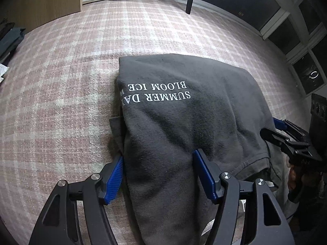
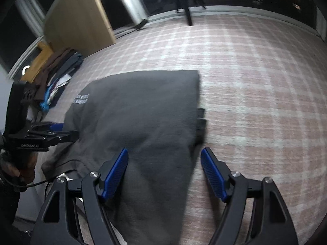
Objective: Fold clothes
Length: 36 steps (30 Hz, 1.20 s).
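A dark grey T-shirt (image 1: 184, 112) with white lettering lies folded on the pink plaid cover (image 1: 61, 102). It also shows in the right wrist view (image 2: 143, 112). My left gripper (image 1: 158, 161) is open, its blue pads on either side of the shirt's near left part. My right gripper (image 2: 164, 159) is open, its pads straddling the shirt's near right edge; it also shows at the right of the left wrist view (image 1: 273, 128). The left gripper shows at the left of the right wrist view (image 2: 61, 130).
A pile of clothes (image 2: 55, 77) lies at the left edge of the cover, beside a wooden panel (image 2: 77, 20). A black furniture leg (image 1: 190, 2) stands at the far edge. Windows (image 1: 296, 36) run along the right.
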Each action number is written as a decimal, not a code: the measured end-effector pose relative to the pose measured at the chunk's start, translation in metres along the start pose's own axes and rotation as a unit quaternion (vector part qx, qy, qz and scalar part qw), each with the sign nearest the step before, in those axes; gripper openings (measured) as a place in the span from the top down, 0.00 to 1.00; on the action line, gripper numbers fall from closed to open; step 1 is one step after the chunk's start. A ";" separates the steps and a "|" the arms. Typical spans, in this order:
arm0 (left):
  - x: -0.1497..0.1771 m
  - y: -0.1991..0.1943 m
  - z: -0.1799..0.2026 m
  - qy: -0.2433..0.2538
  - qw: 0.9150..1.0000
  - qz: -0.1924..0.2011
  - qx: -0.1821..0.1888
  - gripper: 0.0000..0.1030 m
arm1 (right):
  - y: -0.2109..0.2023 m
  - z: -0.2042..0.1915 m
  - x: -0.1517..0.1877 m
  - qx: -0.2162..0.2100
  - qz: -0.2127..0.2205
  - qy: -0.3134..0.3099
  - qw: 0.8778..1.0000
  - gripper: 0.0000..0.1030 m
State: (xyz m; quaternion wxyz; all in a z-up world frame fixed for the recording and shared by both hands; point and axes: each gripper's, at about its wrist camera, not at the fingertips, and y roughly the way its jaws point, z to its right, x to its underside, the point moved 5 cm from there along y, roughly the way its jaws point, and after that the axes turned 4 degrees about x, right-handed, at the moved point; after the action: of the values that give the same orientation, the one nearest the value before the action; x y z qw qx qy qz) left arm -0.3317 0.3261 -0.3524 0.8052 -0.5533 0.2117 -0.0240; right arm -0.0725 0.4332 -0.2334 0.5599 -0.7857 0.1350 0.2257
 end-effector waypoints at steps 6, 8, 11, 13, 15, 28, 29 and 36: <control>0.003 -0.003 0.018 0.023 0.999 -0.007 -0.047 0.38 | 0.000 -0.007 0.002 -0.004 0.002 -0.033 0.999 0.28; 0.005 -0.005 0.025 0.037 0.997 -0.004 -0.065 0.38 | 0.001 -0.009 0.002 -0.005 -0.001 -0.034 0.999 0.29; 0.007 -0.011 0.029 0.040 0.996 0.002 -0.074 0.38 | 0.004 -0.012 0.000 -0.013 -0.007 -0.031 0.999 0.42; 0.009 -0.015 0.029 0.040 0.997 0.004 -0.073 0.38 | 0.005 -0.014 -0.001 -0.009 -0.010 -0.033 0.999 0.43; 0.010 -0.018 0.030 0.040 0.997 0.004 -0.072 0.38 | 0.006 -0.015 -0.001 -0.005 -0.012 -0.038 0.999 0.43; 0.021 -0.051 0.047 0.068 0.995 0.009 -0.076 0.46 | 0.009 -0.020 -0.001 -0.005 -0.027 -0.056 0.998 0.60; 0.022 -0.054 0.048 0.070 0.995 0.010 -0.077 0.46 | 0.009 -0.020 -0.001 -0.006 -0.028 -0.059 0.998 0.62; 0.029 -0.077 0.060 0.083 0.994 0.011 -0.073 0.61 | 0.010 -0.022 -0.003 -0.041 -0.038 -0.052 0.997 0.81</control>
State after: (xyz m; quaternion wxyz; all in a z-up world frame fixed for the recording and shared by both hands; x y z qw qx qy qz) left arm -0.2679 0.3410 -0.2745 0.7427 -0.6043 0.2850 -0.0451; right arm -0.0751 0.4094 -0.2338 0.5418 -0.7996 0.0663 0.2503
